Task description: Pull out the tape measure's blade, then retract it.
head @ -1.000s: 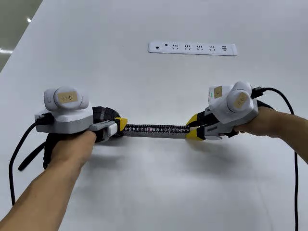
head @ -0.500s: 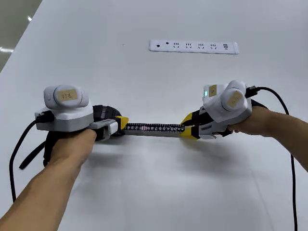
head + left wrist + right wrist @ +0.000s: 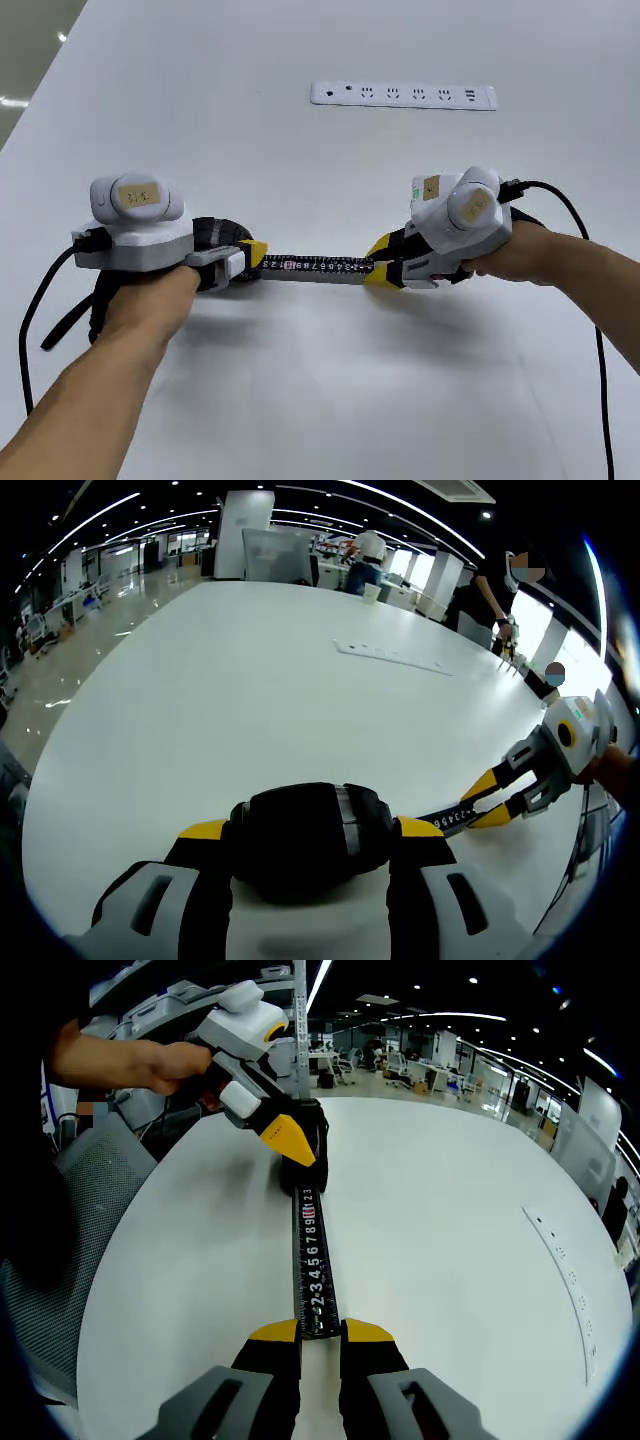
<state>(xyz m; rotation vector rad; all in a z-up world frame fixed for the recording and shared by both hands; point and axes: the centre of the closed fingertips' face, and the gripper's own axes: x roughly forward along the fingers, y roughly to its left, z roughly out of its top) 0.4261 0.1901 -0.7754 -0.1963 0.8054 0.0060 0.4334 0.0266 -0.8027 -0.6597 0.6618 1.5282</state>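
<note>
Count: 1 tape measure (image 3: 218, 240), 1 blade (image 3: 315, 266) out of it. 2 grippers, left gripper (image 3: 240, 262) and right gripper (image 3: 380, 265), with 2 yellow-tipped jaws each, 4 jaws total. 2 hands, left hand (image 3: 150, 305) and right hand (image 3: 505, 255), one per gripper. 2 black cables, left cable (image 3: 35, 310) and right cable (image 3: 590, 300). 1 white power strip (image 3: 403, 96) on 1 white surface (image 3: 300, 380). In the left gripper view, at least 2 people (image 3: 372, 550) stand beyond the surface; any more are too small to count.
</note>
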